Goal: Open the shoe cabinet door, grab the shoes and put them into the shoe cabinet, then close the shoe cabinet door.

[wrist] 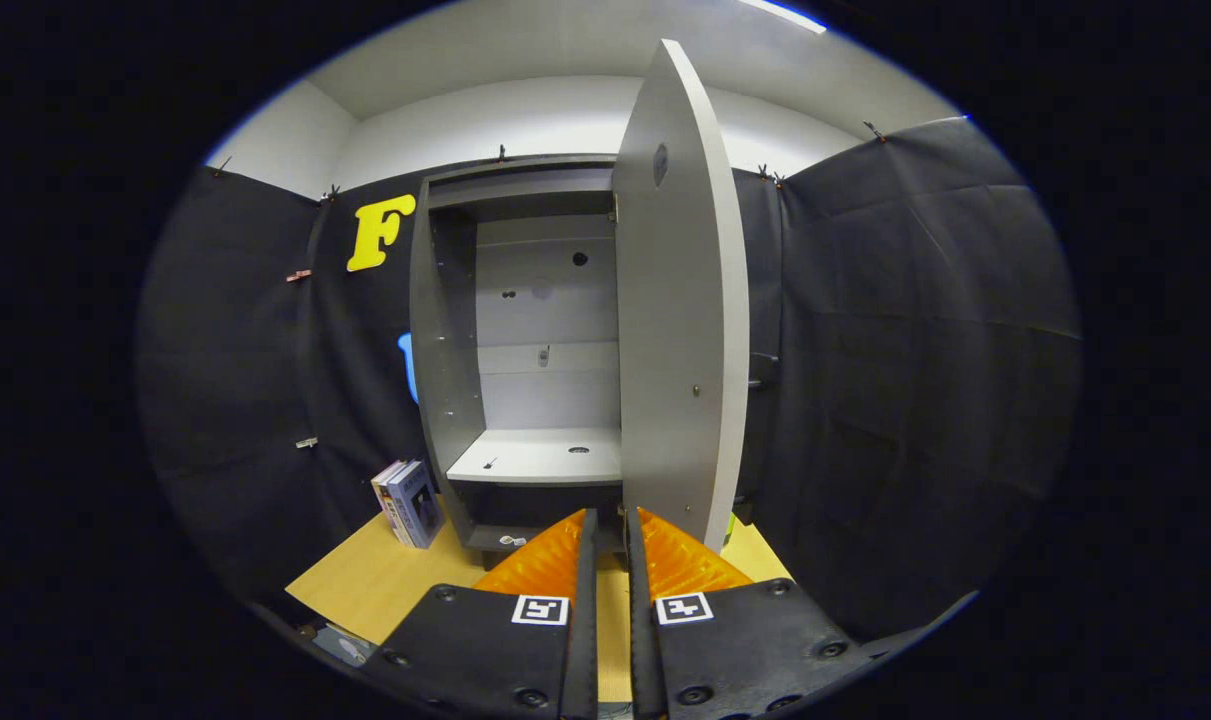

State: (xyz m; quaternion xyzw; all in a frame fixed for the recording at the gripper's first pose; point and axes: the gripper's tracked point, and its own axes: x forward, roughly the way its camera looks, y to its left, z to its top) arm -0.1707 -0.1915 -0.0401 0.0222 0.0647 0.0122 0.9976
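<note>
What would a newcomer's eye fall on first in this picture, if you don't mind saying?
Probably the grey shoe cabinet straight ahead of the fingers, its tall door swung open towards the camera and its inner shelf bare. The gripper sits nearly shut with nothing between its fingers. Left of the cabinet, some books lean on the wooden floor.

Wooden floor [385, 585] carries open shoe cabinet [445, 340]; books [408, 503] upright just beside it.
</note>
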